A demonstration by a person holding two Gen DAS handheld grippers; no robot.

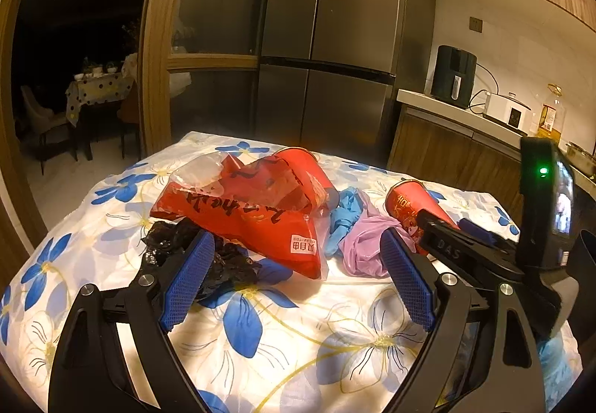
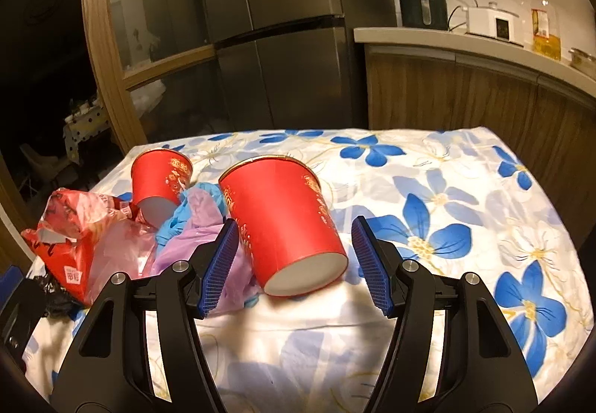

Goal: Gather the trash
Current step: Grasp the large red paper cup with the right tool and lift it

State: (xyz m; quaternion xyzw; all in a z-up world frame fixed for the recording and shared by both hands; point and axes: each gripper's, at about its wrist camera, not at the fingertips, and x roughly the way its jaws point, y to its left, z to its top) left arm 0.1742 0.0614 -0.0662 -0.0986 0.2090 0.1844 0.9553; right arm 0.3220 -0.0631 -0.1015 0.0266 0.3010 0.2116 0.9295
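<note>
Lying tipped on its side on the flower-printed white and blue tablecloth [image 2: 465,159], the near red paper cup [image 2: 283,223] is presenting its base between the spread pads of the right gripper [image 2: 296,262], which is gripping nothing yet. A second red paper cup [image 2: 160,178] is resting against the red plastic bag [image 1: 253,215]. The left gripper [image 1: 298,279] is gaping wide, empty, beside the crumpled black plastic bag [image 1: 223,260]. Bare cloth to the right is leaving room; the table edge is lying beyond.
</note>
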